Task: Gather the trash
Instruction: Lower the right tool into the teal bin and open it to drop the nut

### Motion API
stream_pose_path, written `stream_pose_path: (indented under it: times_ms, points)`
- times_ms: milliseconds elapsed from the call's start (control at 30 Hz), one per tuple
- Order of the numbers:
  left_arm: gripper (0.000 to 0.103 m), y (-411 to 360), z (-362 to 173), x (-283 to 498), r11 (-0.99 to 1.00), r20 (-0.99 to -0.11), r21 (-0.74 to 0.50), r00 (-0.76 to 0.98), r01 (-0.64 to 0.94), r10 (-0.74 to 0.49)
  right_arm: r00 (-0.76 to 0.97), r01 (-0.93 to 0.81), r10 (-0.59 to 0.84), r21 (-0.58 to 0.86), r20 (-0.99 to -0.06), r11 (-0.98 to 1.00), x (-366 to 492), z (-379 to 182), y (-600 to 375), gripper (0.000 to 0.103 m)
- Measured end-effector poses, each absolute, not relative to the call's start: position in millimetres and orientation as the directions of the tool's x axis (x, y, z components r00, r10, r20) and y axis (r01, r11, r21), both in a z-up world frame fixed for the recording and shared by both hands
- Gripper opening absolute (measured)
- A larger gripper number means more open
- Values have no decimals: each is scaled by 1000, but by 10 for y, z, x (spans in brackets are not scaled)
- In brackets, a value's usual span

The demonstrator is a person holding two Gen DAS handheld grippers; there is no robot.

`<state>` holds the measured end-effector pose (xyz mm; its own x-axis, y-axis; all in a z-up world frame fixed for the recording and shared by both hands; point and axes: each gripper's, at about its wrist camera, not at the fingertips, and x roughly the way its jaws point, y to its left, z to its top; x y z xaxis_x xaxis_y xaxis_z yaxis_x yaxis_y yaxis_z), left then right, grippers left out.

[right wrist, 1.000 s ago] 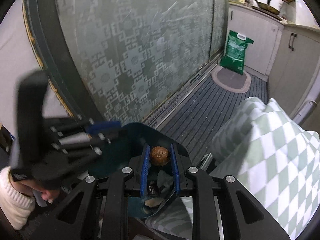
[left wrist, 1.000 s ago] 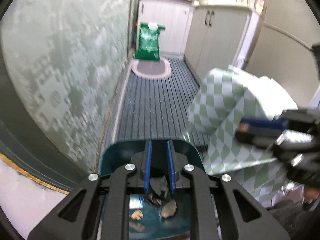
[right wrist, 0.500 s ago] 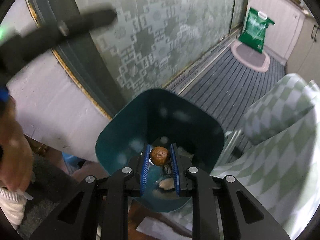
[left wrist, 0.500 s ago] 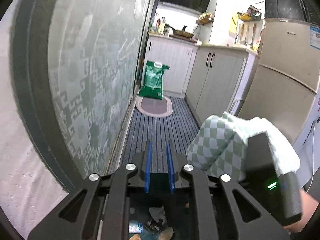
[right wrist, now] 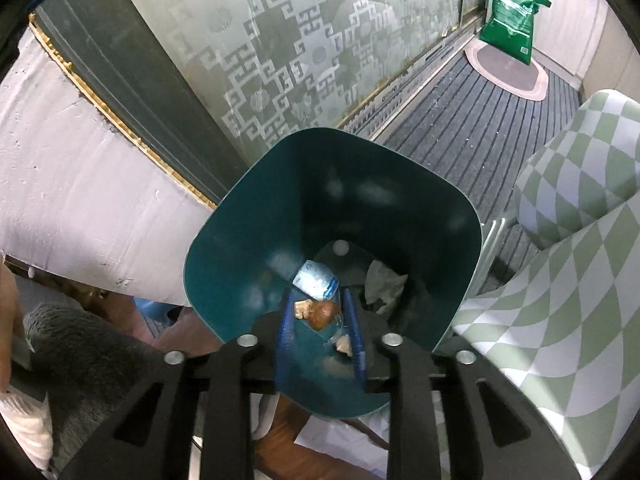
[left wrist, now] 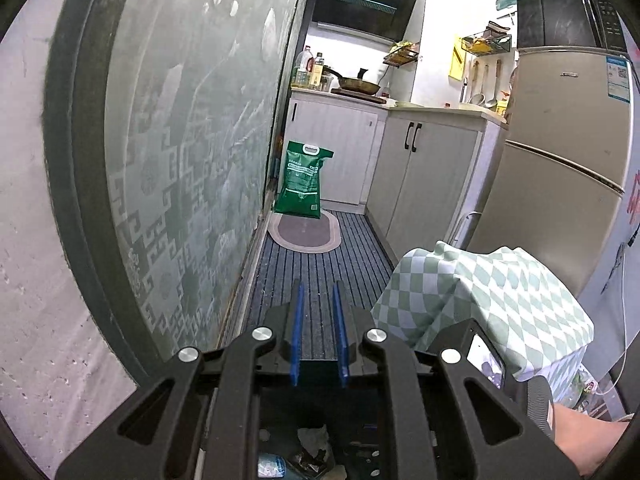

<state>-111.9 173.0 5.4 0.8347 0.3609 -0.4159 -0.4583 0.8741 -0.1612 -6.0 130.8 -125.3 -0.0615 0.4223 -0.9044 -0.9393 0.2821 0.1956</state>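
Right wrist view: your right gripper (right wrist: 318, 334) points down into the dark teal plastic bin (right wrist: 240, 252).
Right jaws: just opened; the round brown nut (right wrist: 325, 314) sits loose between them, unpressed.
Bin contents: blue-white wrapper (right wrist: 316, 283), crumpled paper (right wrist: 382, 286).
Left jaws: your left gripper (left wrist: 319, 334) holds a narrow gap, nothing between.

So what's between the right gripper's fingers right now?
In the right wrist view, a brown nut, apparently loose, shows between the open right gripper fingers, over the teal bin.
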Motion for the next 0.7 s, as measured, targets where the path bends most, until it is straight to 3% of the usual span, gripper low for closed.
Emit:
stream_pose_path:
  times_ms: [267,433,467,533,700]
  points:
    - [18,1664,168,-1192,877,-393,-160,844,-452,364,-30,-939,483,191,-875,287,-40,-1027,1245,43]
    - [43,1595,243,-1213,885,-382,-151,852,-440,358,36,-935,562,171,-826,310,39,-697,1085,49]
    - [51,1583,243,-1201,889,-388,-149,852,-433,350,51,-934,575,164,-817,316,55,-631,1043,51]
    - [55,1566,242,-1196,892,-396,-150,852,-427,341,101,-931,601,137,-793,338,88,-478,935,58]
    - [86,1540,236,-1186,893,-405,-150,851,-424,335,209,-913,661,99,-721,397,207,-108,572,72]
